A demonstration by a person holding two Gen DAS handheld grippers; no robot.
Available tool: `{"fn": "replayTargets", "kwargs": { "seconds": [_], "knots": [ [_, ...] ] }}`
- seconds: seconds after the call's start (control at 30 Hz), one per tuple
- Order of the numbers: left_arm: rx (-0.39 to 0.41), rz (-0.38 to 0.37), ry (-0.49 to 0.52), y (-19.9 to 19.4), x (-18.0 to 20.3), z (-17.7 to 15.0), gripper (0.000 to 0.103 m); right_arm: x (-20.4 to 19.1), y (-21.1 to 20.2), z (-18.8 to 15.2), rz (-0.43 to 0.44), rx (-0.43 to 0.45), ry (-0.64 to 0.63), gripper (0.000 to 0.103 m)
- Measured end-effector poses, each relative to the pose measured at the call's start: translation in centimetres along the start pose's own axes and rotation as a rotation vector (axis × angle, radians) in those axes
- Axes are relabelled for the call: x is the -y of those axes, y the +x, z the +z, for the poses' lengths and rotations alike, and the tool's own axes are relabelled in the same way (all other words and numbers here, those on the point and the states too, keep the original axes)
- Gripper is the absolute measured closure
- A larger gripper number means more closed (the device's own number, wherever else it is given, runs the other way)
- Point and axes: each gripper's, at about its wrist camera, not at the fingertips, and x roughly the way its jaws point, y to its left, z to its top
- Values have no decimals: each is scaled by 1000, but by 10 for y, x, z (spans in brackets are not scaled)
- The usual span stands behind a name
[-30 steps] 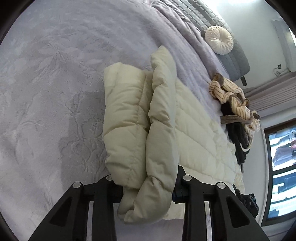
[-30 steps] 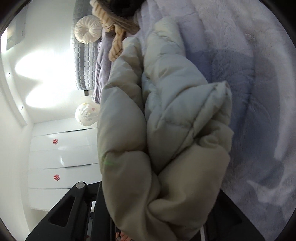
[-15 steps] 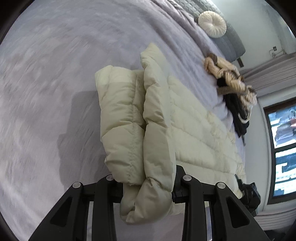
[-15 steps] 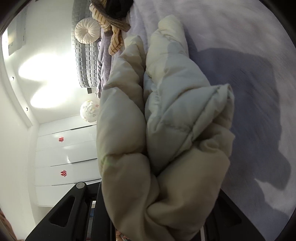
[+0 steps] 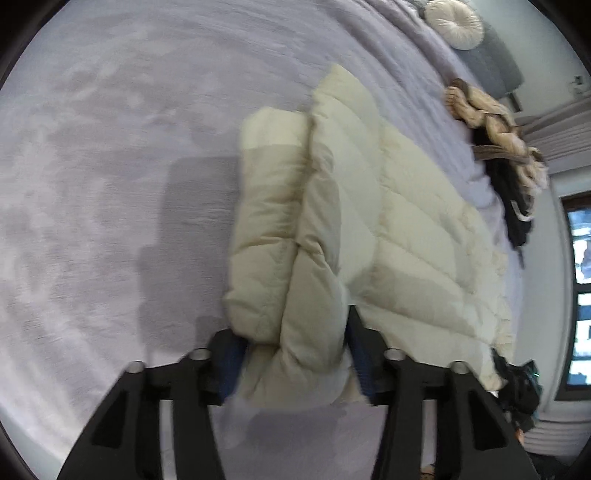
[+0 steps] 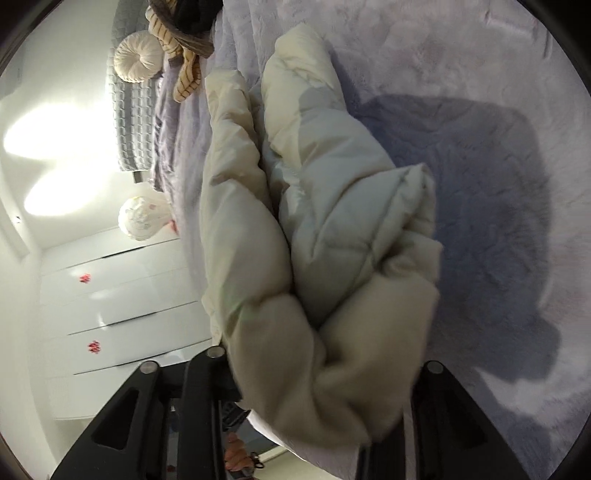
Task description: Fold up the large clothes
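A cream quilted puffer jacket (image 5: pixel 373 229) lies partly folded on the lilac bedspread (image 5: pixel 110 184). My left gripper (image 5: pixel 295 354) is shut on a thick fold at the jacket's near edge. In the right wrist view the same jacket (image 6: pixel 332 221) fills the middle, bunched and lifted above the bedspread (image 6: pixel 498 166). My right gripper (image 6: pixel 325 387) is shut on the bunched end, and the padding hides the fingertips.
A pile of striped and black clothes (image 5: pixel 498 147) lies on the bed beyond the jacket. A round cream cushion (image 5: pixel 454 22) rests against the grey headboard (image 5: pixel 495 62). White wardrobe doors (image 6: pixel 110 314) stand beside the bed. A dark window (image 5: pixel 580 295) is at the right.
Both grippers keep their hold on the jacket. The left view has swung, so the jacket sits further right and the clothes pile higher. The right gripper's bunch sits lower toward the bed.
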Motion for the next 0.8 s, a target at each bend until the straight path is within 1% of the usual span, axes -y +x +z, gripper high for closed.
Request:
{"fn": "replayTargets", "kwargs": {
  "seconds": [0.07,0.13,0.3,0.33,0.37,0.4,0.5,0.53,0.6,0.7,0.77,0.8],
  "knots": [
    [11,10,-1,-12,-4,-1,45,-3,-6,1,-30,-12,1,54],
    [18,36,17,-23,-6,-3,45,-7,-15,-2,-63,-18,-15,50],
    [21,104,87,-38,0,-7,45,-24,-29,-3,-147,-26,-38,49],
    [20,121,99,-41,0,-7,45,-25,-32,-9,-157,-25,-44,47],
    [22,139,112,-43,3,-8,45,-28,-36,-13,-168,-19,-54,42],
    [22,145,118,-45,4,-8,45,-32,-39,-14,-178,-8,-63,40],
    [21,134,118,-49,7,-8,45,-43,-52,-18,-192,20,-78,39],
    [20,133,121,-50,8,-8,45,-43,-58,-26,-198,29,-83,39],
    [18,135,127,-50,12,-6,45,-47,-72,-35,-221,52,-103,39],
    [19,127,117,-55,13,-3,45,-67,-75,-38,-267,77,-160,39],
    [21,123,114,-56,15,0,45,-75,-79,-43,-280,80,-185,33],
    [21,123,116,-57,16,1,43,-81,-75,-43,-283,75,-196,31]
  ]
}}
